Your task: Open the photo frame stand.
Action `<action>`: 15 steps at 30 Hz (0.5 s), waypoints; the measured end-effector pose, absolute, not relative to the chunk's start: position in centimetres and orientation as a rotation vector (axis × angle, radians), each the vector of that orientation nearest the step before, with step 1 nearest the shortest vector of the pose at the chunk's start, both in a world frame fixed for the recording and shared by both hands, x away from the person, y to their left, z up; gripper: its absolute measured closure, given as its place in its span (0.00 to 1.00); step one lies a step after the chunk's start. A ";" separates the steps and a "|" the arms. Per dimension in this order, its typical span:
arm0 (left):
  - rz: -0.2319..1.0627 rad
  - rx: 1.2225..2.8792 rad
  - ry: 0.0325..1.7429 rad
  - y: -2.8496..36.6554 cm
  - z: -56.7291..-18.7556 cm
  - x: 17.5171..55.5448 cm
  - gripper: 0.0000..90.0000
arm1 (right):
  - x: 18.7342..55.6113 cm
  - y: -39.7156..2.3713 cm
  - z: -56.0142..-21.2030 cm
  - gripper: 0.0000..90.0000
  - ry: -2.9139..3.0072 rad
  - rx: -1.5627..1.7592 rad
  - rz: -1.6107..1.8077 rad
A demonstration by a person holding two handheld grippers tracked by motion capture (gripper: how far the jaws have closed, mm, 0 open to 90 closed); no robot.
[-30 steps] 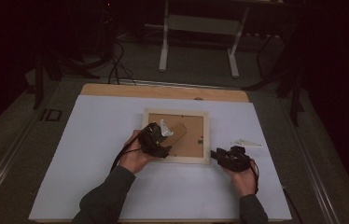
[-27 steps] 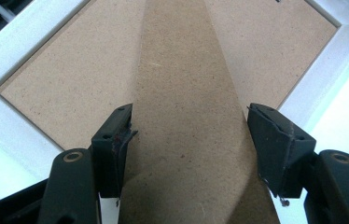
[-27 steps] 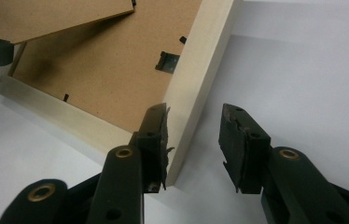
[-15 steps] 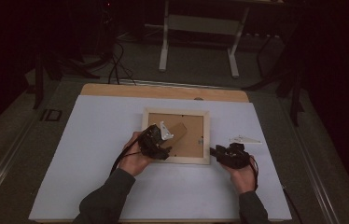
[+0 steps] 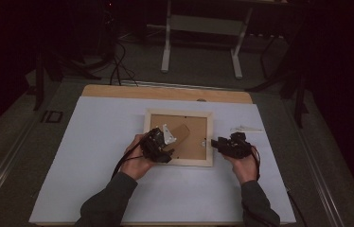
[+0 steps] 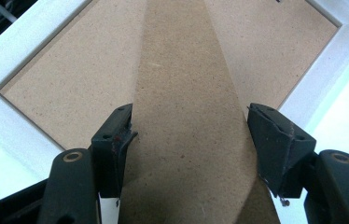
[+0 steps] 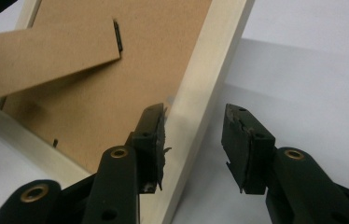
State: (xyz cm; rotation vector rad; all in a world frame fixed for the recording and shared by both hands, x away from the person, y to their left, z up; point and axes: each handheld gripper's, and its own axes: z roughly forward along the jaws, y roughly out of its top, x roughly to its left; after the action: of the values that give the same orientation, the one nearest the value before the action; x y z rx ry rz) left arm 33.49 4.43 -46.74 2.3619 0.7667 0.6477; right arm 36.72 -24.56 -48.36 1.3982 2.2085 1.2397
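I have the picture frame (image 5: 179, 137) lying face-down mid-worktop (image 5: 94, 142), backing board up. My left gripper (image 5: 162, 145) has its fingers (image 6: 113, 140) pinching the brown easel stand (image 6: 186, 116), apparently swung up off the backing. My right gripper (image 7: 193, 140) straddles the frame's right rail, fingers spread and just opening, no pad pressing. I judge the stand half deployed; standing the frame upright remains. The frame's glass side and the small white piece (image 5: 246, 128) beyond are unreadable.

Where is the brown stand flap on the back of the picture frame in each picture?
High view: the stand flap lies mid-table on the frame's back.
Left gripper view: centre, between the jaws.
Right gripper view: upper left.
Shared landmark: the white frame edge.
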 end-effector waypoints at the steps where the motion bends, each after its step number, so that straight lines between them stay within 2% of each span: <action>1: 0.648 2.358 0.769 4.4 -46.8 33.5 0.41 | 37.0 -24.4 -48.3 0.65 2.212 1.404 1.238; 15: 0.671 2.352 0.757 4.4 -46.8 33.2 0.41 | 40.7 -23.9 -48.2 0.62 2.250 1.501 1.283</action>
State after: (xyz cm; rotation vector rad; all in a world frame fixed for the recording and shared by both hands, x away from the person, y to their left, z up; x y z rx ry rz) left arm 33.18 4.37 -46.82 2.3522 0.7569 0.6715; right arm 40.74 -23.90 -48.19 1.5013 2.2504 1.2827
